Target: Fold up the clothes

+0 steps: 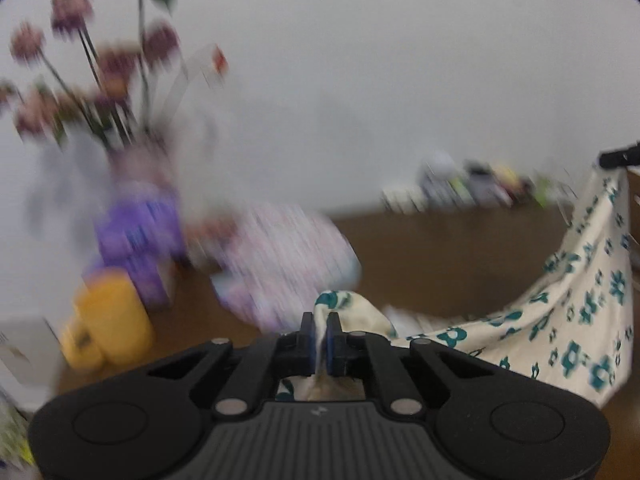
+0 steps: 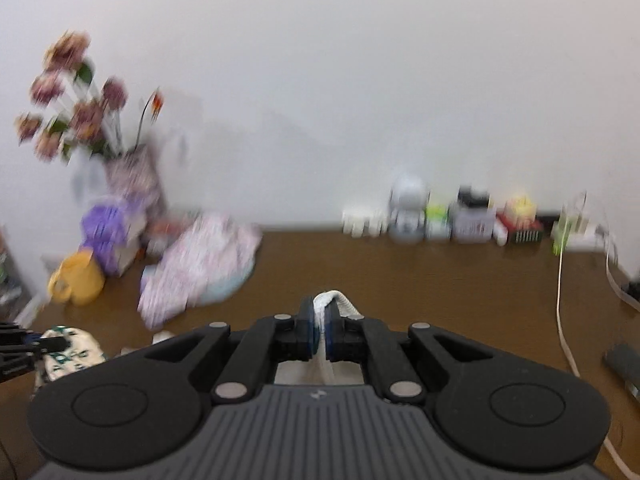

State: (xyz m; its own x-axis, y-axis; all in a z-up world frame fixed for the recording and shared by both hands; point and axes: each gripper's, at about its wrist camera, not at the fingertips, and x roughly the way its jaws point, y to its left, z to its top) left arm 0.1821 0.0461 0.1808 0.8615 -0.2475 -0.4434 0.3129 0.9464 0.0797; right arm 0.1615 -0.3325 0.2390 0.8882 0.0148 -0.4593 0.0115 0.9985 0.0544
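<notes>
A cream cloth with teal flowers (image 1: pixel 568 320) hangs stretched between my two grippers above the brown table (image 1: pixel 440 248). My left gripper (image 1: pixel 320 344) is shut on one bunched corner of it. In the left wrist view the cloth rises to the right gripper (image 1: pixel 618 157) at the far right. In the right wrist view my right gripper (image 2: pixel 319 332) is shut on a white hem of the cloth (image 2: pixel 330 300). The left gripper (image 2: pixel 36 346) and its cloth corner (image 2: pixel 76 350) show at the lower left there. Both views are blurred.
A pink-patterned garment heap (image 2: pixel 200 264) lies at the left on the table (image 2: pixel 440 272). Behind it stand a flower vase (image 2: pixel 132 176), purple items (image 2: pixel 108 236) and a yellow mug (image 2: pixel 78 278). Small boxes and bottles (image 2: pixel 460 216) line the wall. A white cable (image 2: pixel 560 292) runs down the right.
</notes>
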